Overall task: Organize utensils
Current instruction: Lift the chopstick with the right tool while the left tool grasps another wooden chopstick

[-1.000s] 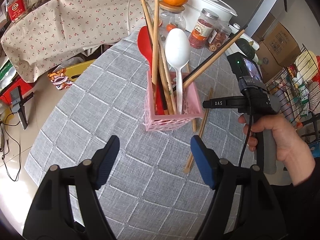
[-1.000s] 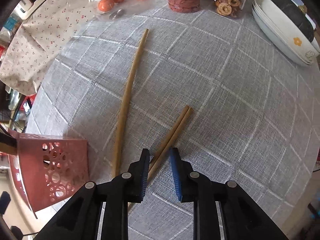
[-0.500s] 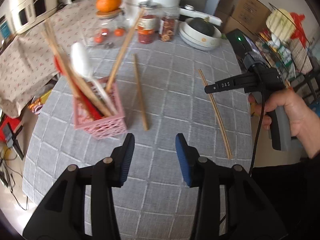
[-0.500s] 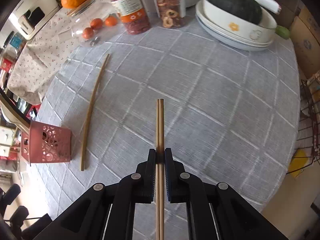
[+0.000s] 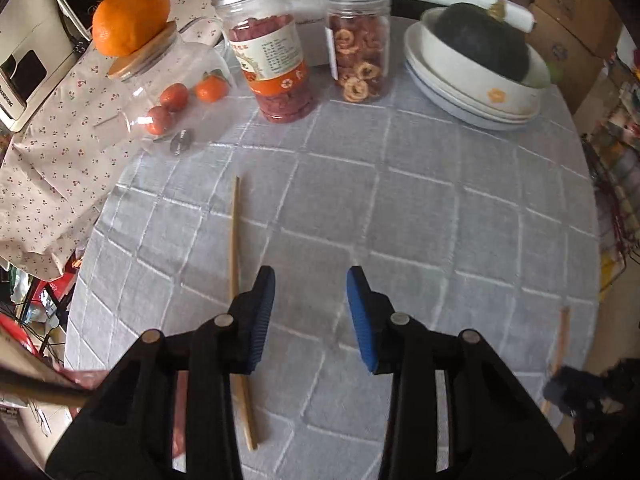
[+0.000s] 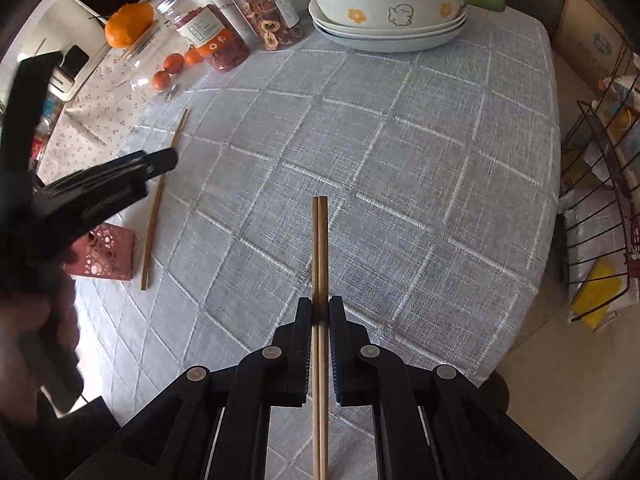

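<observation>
My right gripper (image 6: 320,312) is shut on a pair of wooden chopsticks (image 6: 320,240) and holds them above the grey checked tablecloth (image 6: 400,160). My left gripper (image 5: 310,304) is open and empty, just right of a single chopstick (image 5: 234,240) lying on the cloth. That chopstick also shows in the right wrist view (image 6: 158,208), beside the pink utensil basket (image 6: 106,254). The left gripper shows there too (image 6: 120,184). The held chopsticks' tip appears at the right edge of the left wrist view (image 5: 562,332).
At the table's far side stand a glass jar with small oranges (image 5: 168,96), two snack jars (image 5: 276,64), and stacked bowls holding a dark squash (image 5: 476,64). A wire rack (image 6: 600,200) stands right of the table.
My right gripper shut on the chopstick pair and lifted it. My left gripper moved forward and right, away from the basket, and closed partway.
</observation>
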A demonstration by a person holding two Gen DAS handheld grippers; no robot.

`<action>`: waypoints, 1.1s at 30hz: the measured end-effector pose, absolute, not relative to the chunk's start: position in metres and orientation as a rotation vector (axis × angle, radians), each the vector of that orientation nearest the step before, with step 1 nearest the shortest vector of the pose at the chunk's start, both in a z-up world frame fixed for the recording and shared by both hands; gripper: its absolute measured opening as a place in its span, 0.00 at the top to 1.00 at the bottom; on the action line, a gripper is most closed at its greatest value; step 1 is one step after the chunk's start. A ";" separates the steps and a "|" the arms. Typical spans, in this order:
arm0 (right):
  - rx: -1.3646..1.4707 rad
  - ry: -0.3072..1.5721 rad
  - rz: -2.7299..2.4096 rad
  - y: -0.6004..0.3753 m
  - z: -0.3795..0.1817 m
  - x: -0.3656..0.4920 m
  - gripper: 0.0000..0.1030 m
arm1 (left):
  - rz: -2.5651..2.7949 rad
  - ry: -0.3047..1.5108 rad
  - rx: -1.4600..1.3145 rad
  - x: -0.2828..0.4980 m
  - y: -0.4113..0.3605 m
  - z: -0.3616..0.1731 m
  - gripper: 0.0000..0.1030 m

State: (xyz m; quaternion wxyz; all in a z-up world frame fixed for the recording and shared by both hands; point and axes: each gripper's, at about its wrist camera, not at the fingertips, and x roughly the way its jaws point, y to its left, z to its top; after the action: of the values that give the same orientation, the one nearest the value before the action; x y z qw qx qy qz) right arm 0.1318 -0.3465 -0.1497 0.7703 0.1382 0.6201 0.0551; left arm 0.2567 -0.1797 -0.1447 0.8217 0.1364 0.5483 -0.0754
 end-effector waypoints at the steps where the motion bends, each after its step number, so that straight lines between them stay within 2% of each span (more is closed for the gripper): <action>1: 0.298 1.336 0.118 -0.346 -0.148 0.132 0.92 | -0.142 1.170 0.288 0.267 -0.176 -0.150 0.61; 9: 0.294 1.337 0.135 -0.347 -0.146 0.135 0.92 | -0.009 1.219 0.204 0.312 -0.140 -0.182 0.64; 12: 0.293 1.342 0.142 -0.344 -0.150 0.137 0.92 | -0.001 1.240 0.210 0.316 -0.137 -0.191 0.70; 13: 0.293 1.342 0.143 -0.344 -0.150 0.136 0.92 | -0.009 1.228 0.204 0.315 -0.137 -0.191 0.73; 16: 0.289 1.344 0.137 -0.346 -0.150 0.136 0.92 | -0.037 1.249 0.189 0.313 -0.139 -0.193 0.92; 25: 0.341 1.272 0.109 -0.352 -0.124 0.127 0.92 | -0.194 1.238 0.289 0.248 -0.179 -0.182 0.93; 33: 0.368 1.150 0.111 -0.344 -0.077 0.094 0.93 | -0.374 1.083 0.310 0.165 -0.195 -0.108 0.93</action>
State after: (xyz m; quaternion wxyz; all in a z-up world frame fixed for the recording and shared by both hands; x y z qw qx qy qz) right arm 0.0938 -0.3437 -0.0771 0.8219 0.1727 0.5403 0.0520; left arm 0.1653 -0.1946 -0.1081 0.8291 0.1460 0.5101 -0.1762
